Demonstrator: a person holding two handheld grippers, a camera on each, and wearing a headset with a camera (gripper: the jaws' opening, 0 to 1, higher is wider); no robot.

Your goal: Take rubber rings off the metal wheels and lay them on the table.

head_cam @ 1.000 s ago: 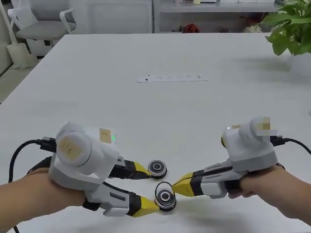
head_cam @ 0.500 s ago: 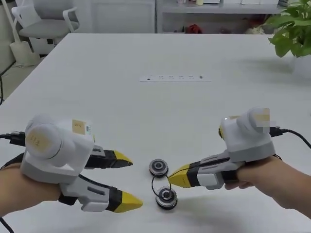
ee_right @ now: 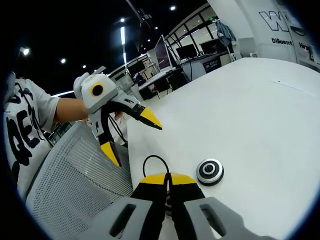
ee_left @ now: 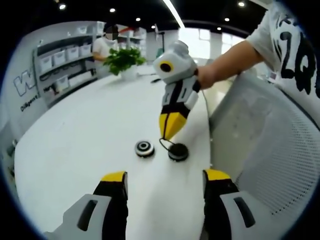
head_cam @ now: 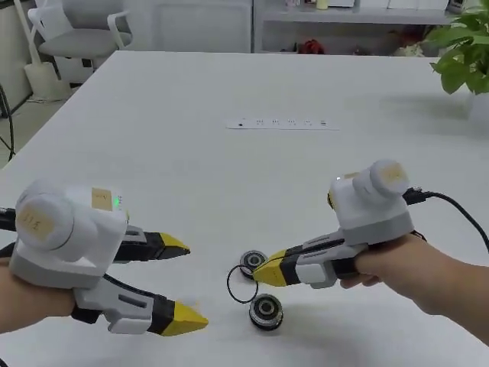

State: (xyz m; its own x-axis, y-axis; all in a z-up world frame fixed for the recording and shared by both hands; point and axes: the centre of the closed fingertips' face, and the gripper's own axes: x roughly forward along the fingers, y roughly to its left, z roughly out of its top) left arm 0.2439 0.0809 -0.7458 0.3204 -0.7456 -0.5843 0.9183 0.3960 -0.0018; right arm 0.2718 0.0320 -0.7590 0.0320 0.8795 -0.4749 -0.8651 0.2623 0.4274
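Smooth, matt white worktop (head_cam: 229, 176). Wheels (head_cam: 266, 310) (head_cam: 250, 262) of glossy metal with dark centres. Thin, dull black rubber ring (head_cam: 228, 283). Left tool (head_cam: 191, 284) and right tool (head_cam: 260, 272): white and black plastic with smooth yellow tips.

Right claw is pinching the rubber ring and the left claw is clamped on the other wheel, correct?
Not quite. The right claw does pinch the rubber ring, but the left claw is open and clear of the wheels, as the head view shows.

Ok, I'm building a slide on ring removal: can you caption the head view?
Right tool pinches a black rubber ring beside two metal wheels on the white table; left tool open nearby.
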